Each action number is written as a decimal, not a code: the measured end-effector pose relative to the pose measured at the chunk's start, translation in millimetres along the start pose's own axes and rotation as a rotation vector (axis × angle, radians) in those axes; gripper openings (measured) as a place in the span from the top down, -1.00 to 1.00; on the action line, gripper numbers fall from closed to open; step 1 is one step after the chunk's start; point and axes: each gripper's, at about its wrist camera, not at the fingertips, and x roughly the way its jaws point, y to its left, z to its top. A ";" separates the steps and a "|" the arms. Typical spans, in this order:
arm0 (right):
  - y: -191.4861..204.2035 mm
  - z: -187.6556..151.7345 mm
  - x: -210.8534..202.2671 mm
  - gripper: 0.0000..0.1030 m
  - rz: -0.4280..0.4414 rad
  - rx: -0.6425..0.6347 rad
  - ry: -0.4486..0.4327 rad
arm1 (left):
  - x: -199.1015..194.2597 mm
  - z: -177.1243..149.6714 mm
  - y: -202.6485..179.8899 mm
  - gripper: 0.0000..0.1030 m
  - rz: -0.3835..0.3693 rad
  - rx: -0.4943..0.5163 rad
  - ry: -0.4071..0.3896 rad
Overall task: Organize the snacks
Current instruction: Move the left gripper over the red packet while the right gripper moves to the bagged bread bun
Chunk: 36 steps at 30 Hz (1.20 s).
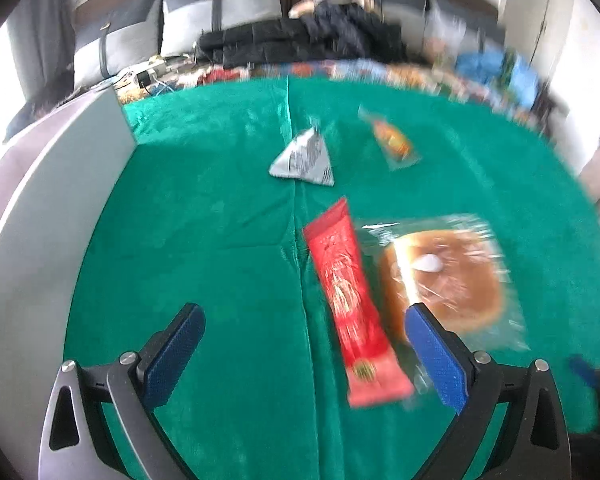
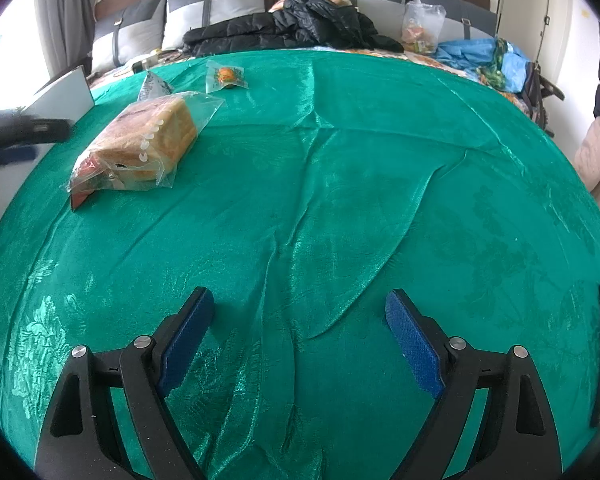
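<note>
Lying flat: red snack bar [image 1: 354, 308], long wrapper, on green cloth [image 1: 220, 240], near end between left gripper [image 1: 308, 344] fingers, closer to its right pad; left view blurred.
Bread pkg: bagged bread [image 1: 448, 276] just right of red bar, touching/overlapping its edge; in right view same bag [image 2: 148, 140] sits far left on cloth, red wrapper corner showing under it.
Silver pkt: triangular foil pouch [image 1: 304, 158] beyond red bar, mid cloth, apart from it.
Orange snack: small clear-wrapped orange item [image 1: 392, 140] right of foil pouch, apart; seen also in right view [image 2: 226, 76] behind bread.
L gripper: fingers spread wide, nothing grasped; right pad [image 1: 436, 356] overlaps bread bag edge in view, contact cannot be told.
R gripper: right gripper [image 2: 300, 332] fingers spread wide, nothing between them, over bare cloth, well apart from snacks.
White box: white container wall [image 1: 48, 216] at left edge of cloth.
Bkgd: black jacket [image 2: 300, 20] on bed w/ grey pillows [image 2: 216, 4]; blue bag [image 2: 480, 56] at far right.
</note>
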 end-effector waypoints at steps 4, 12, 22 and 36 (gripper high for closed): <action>-0.4 -0.1 -0.3 -0.75 0.000 0.000 0.000 | 25.0 5.1 -5.2 -0.62 0.008 -0.024 0.022; -0.1 -0.1 -1.8 -0.75 0.002 0.000 -0.001 | 3.0 -31.3 38.9 0.58 -0.070 -0.029 0.033; 0.1 -0.1 -3.2 -0.75 0.001 -0.001 -0.001 | -35.6 -99.6 141.7 -0.33 -0.145 -0.258 -0.001; -0.2 0.1 -5.4 -0.76 0.004 0.000 -0.001 | -23.3 -103.8 93.4 -1.00 0.029 -0.028 -0.056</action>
